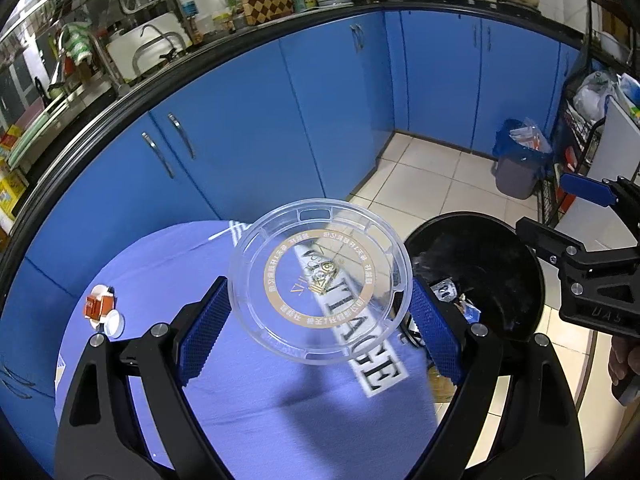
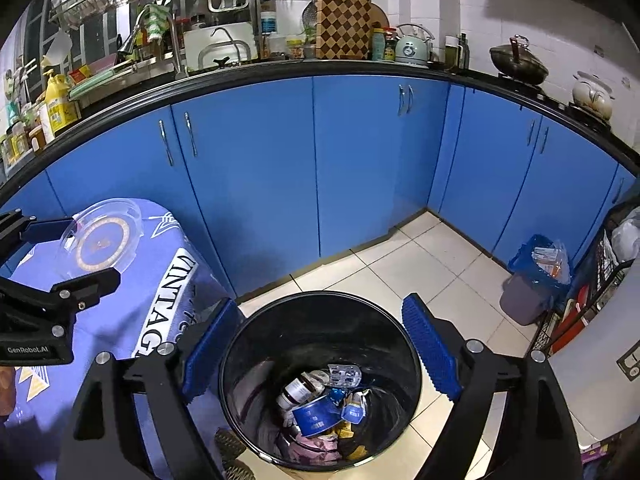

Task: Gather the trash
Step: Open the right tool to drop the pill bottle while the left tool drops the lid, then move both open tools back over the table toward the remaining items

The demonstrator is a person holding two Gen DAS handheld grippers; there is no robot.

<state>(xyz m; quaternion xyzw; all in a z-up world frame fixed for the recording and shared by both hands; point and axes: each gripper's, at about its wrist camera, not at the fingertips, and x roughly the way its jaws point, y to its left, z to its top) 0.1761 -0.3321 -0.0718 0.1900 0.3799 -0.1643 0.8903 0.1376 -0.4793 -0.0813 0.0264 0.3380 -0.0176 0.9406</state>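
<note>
My left gripper (image 1: 320,308) is shut on a clear round plastic lid (image 1: 320,282) with a gold ring print, held by its edges above the blue-clothed table (image 1: 260,420). The lid also shows in the right wrist view (image 2: 100,236). A black trash bin (image 2: 320,384) stands on the floor right of the table, holding a jar, a blue tub and wrappers; it also shows in the left wrist view (image 1: 492,264). My right gripper (image 2: 320,344) is open and empty, directly above the bin. An orange wrapper (image 1: 96,304) and a white cap (image 1: 114,322) lie at the table's left.
Blue kitchen cabinets (image 2: 280,168) curve behind the table and bin. A grey bin with a blue liner (image 2: 532,280) stands in the far right corner by a black rack (image 2: 600,288). White tiled floor (image 2: 420,264) lies between.
</note>
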